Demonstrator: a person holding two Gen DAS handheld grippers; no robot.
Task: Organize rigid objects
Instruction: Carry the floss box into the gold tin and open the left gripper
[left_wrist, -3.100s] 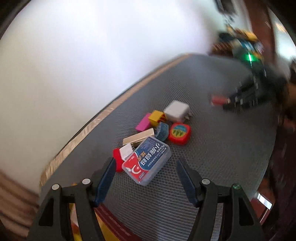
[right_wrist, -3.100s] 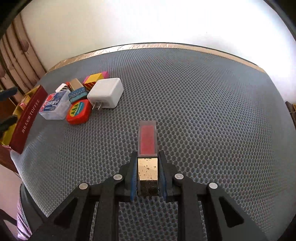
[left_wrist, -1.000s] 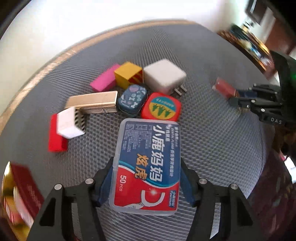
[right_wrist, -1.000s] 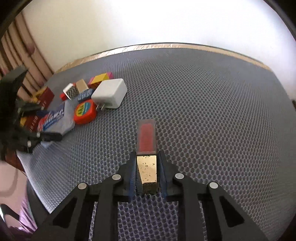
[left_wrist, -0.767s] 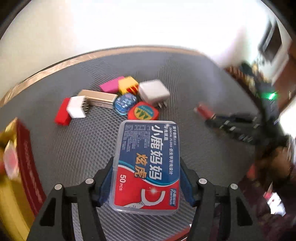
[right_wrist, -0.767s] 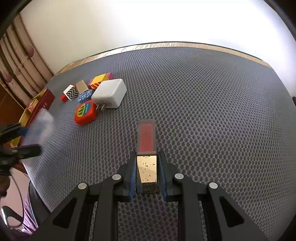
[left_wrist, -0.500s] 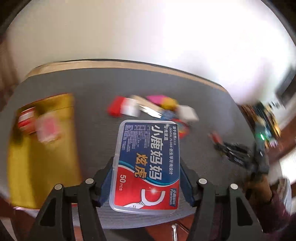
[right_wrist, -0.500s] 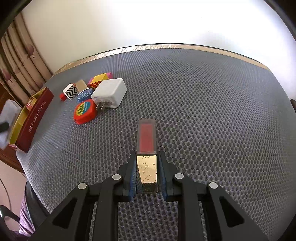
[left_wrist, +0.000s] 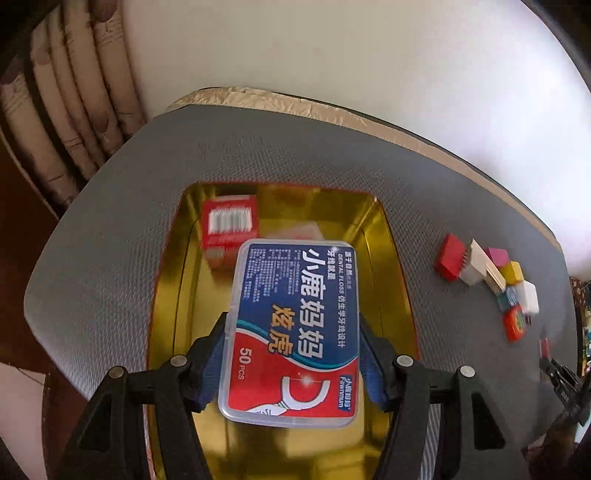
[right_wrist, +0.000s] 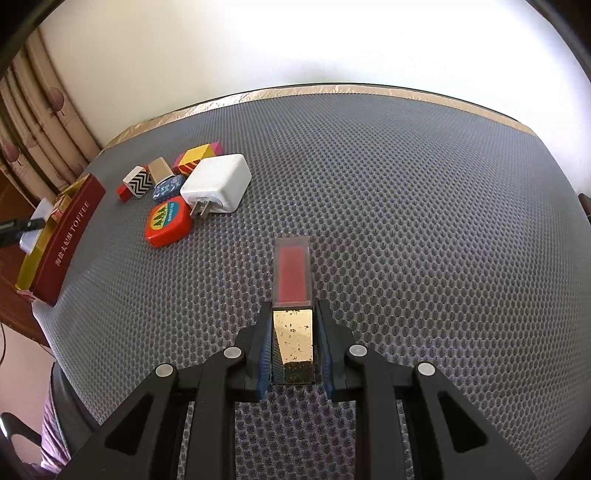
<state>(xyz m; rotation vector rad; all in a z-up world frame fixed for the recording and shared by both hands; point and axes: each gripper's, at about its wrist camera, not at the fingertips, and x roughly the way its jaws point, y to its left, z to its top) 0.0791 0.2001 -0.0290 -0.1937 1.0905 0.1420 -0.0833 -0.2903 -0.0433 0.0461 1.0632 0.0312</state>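
Note:
My left gripper (left_wrist: 293, 354) is shut on a clear dental floss box (left_wrist: 295, 328) with a blue and red label, held above the open gold tin (left_wrist: 388, 266). A red box (left_wrist: 229, 225) lies inside the tin at the far end. My right gripper (right_wrist: 293, 328) is shut on a lipstick (right_wrist: 293, 280) with a gold base and clear red cap, just above the grey mat. A cluster of small items sits on the mat: white charger (right_wrist: 218, 182), red tape measure (right_wrist: 168, 221), zigzag block (right_wrist: 137, 181), yellow block (right_wrist: 194, 157).
The tin's red side reads TOFFEE (right_wrist: 66, 229) at the mat's left edge in the right wrist view. Curtains (left_wrist: 55, 110) hang beyond the table's left corner. The grey honeycomb mat (right_wrist: 406, 184) stretches wide to the right. The cluster also shows in the left wrist view (left_wrist: 491, 273).
My left gripper closed on the floss box, lifted it from the cluster and carried it left over the gold tin. My right gripper stayed still with the lipstick.

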